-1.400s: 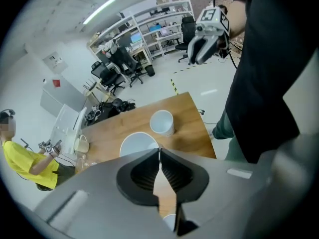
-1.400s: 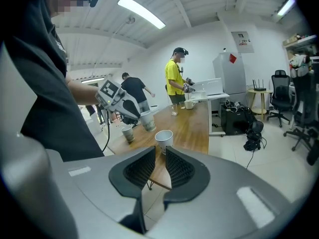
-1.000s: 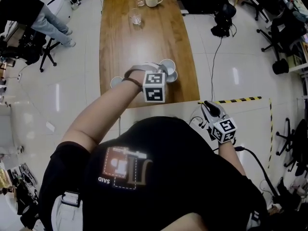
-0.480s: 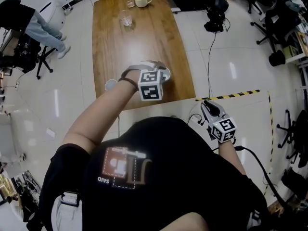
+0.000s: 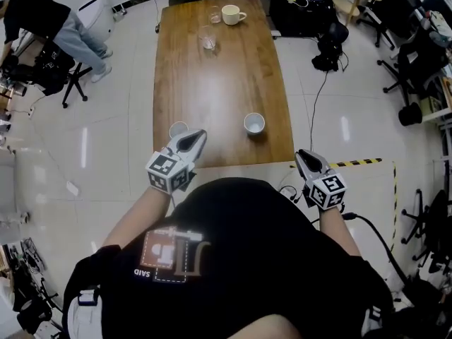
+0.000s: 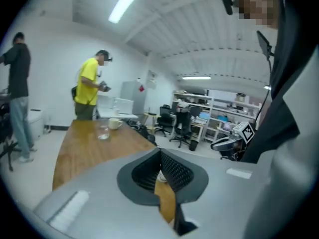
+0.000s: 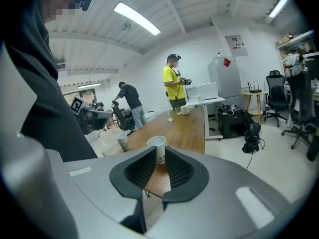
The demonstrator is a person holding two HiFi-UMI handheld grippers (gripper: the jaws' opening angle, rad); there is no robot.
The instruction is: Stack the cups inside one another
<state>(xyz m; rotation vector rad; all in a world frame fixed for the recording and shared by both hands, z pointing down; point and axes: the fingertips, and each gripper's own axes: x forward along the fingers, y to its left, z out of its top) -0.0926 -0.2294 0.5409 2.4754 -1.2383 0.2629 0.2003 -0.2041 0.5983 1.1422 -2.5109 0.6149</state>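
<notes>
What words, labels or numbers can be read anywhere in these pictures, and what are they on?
"SAID": on the orange-and-white graphic on the person's black T-shirt.
Marker cubes on the left gripper and right gripper: black-and-white square patterns, no letters.
Print on the white paper cup: too small to read.
White wall poster: too blurred to read.

left gripper jaws together, right gripper jaws slightly apart, both empty
</notes>
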